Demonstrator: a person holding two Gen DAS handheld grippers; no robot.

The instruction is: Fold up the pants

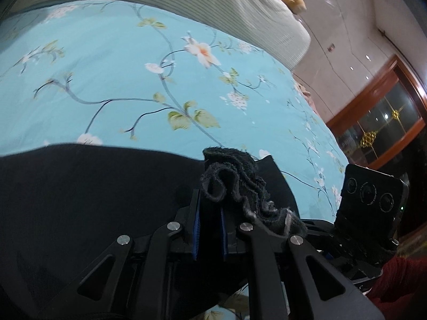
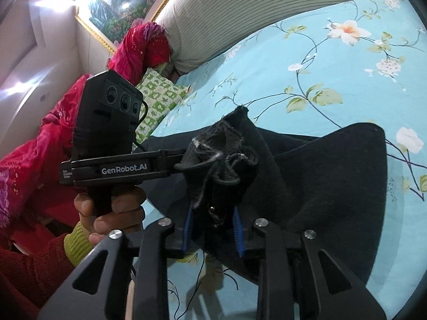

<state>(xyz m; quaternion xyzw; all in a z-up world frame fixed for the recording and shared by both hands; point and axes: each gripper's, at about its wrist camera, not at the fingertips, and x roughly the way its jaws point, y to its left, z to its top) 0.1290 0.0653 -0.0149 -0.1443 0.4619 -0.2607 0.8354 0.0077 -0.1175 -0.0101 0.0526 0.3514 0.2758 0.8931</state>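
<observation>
Black pants (image 1: 80, 200) lie spread on a light blue floral bedsheet (image 1: 120, 66). My left gripper (image 1: 209, 205) is shut on a bunched, frayed edge of the pants (image 1: 234, 181), which spills over its right finger. In the right wrist view the same frayed edge (image 2: 229, 144) hangs between the blue pads of my right gripper (image 2: 212, 213). Those pads stand apart and open around the cloth. A hand (image 2: 106, 213) in a red sleeve holds the left gripper (image 2: 184, 161), which pinches the bunch from the left. The rest of the pants (image 2: 333, 186) fans out to the right.
A grey ribbed headboard (image 2: 240, 5) runs along the far side of the bed. A red garment (image 2: 144, 45) and a green patterned pillow (image 2: 157, 98) lie at the bed's corner under a framed painting (image 2: 112, 5). A wooden cabinet (image 1: 379, 117) stands beyond the bed's edge.
</observation>
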